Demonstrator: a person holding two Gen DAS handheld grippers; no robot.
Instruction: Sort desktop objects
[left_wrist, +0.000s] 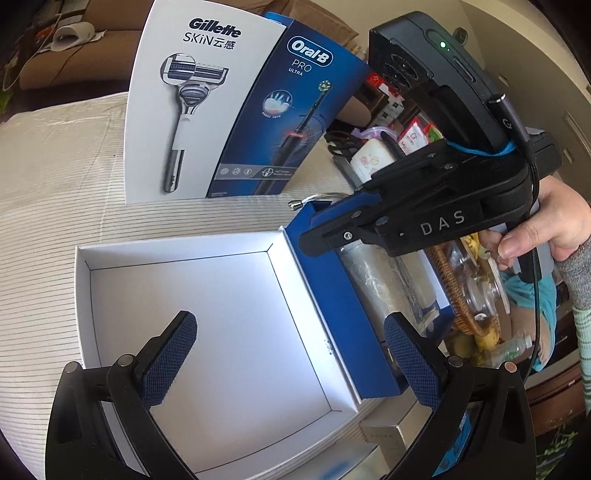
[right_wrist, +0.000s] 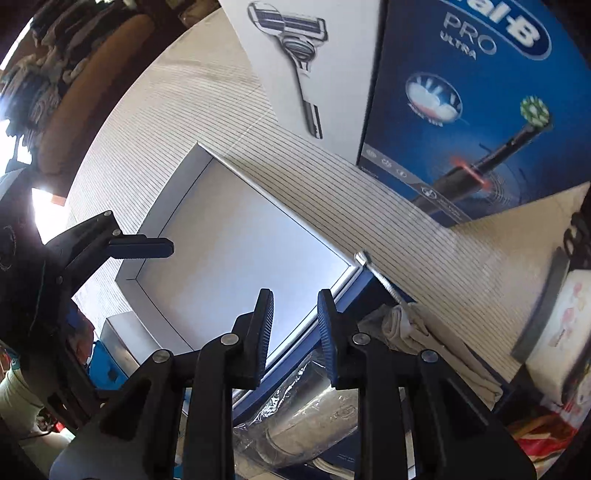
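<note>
An open white box (left_wrist: 207, 314) with a blue outer wall lies on the striped cloth; its inside is bare. It also shows in the right wrist view (right_wrist: 236, 251). My left gripper (left_wrist: 290, 360) hovers over the box's near side, open and empty. My right gripper (right_wrist: 295, 332) is open a little and empty, above the box's blue right edge; it shows in the left wrist view (left_wrist: 388, 225). A plastic-wrapped silver cylinder (left_wrist: 373, 280) lies in a blue box just right of the white box, below the right gripper (right_wrist: 306, 413).
A white Gillette box (left_wrist: 199, 110) and a blue Oral-B box (left_wrist: 295, 122) stand upright behind the open box. A metal hose end (left_wrist: 306, 201) lies near them. Clutter, a wicker basket (left_wrist: 458, 306) and bottles fill the right side. A folded grey cloth (right_wrist: 424, 332) lies right.
</note>
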